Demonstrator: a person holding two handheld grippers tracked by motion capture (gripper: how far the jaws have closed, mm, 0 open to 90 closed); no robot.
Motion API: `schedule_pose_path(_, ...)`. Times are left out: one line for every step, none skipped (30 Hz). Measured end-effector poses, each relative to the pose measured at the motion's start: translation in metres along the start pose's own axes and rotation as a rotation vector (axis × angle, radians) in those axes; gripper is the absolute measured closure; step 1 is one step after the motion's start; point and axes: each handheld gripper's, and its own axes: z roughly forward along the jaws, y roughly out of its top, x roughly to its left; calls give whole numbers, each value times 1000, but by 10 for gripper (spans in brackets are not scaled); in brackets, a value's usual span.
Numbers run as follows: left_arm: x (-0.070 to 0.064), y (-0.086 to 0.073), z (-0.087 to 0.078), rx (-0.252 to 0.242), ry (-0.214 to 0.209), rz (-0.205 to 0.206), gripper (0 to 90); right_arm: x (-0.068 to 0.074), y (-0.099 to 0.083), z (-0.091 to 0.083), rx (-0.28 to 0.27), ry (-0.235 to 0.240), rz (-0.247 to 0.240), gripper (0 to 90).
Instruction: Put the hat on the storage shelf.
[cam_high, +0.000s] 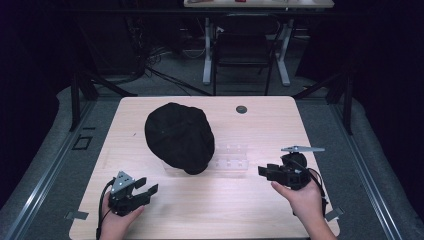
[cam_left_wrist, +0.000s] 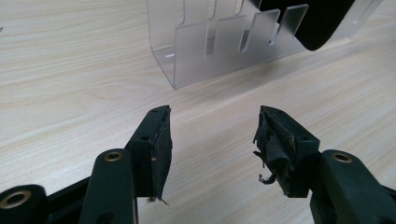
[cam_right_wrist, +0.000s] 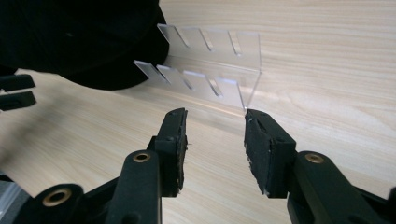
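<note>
Basically both grippers idle. Left gripper (cam_left_wrist: 212, 135) jaws spread wide, nothing between them, worn black pads (cam_left_wrist: 275, 144) bare, frayed on one side. Right gripper (cam_right_wrist: 215, 135) jaws parted a bit less, also empty. Neither touches anything.

Ahead of the left gripper's fingertips, near but apart: clear slotted acrylic rack (cam_left_wrist: 224, 42) standing on the light wooden table (cam_left_wrist: 70, 93). Same rack sits just ahead of the right gripper's tips too, one corner close to its jaw, not touching as far as I can tell. So the rack lies between the two grippers, further out from the person.

Round black fabric cap (cam_high: 179, 137) rests over one end of the rack, the end nearer the left gripper, its brim hanging over the slots. Cap covers part of the rack; rest of the slots free.

Progress, my read: cap looks hung on the rack, hands backed off and open. Either done, or nothing grabbed yet; no grasp under way.
</note>
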Motion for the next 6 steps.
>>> schedule_pose_path(0, 0, 0, -4, 0, 7, 454, -1, -4, 1, -12, -3, -8, 580)
schedule_pose_path(-1, 0, 1, -4, 3, 12, 453, -2, -8, 2, -17, -9, -6, 577)
schedule_pose_path(-1, 0, 1, -7, -3, 9, 452, -4, -12, 3, -20, -14, -14, 572)
schedule_pose_path(-1, 0, 1, -13, -12, 1, 453, -5, -16, 3, -33, -13, -12, 563)
schedule_pose_path(-1, 0, 1, -20, -16, 3, 452, -7, -19, 4, -39, -4, -8, 550)
schedule_pose_path(-2, 1, 1, -25, -16, 4, 445, -10, -23, 4, -47, -2, 2, 534)
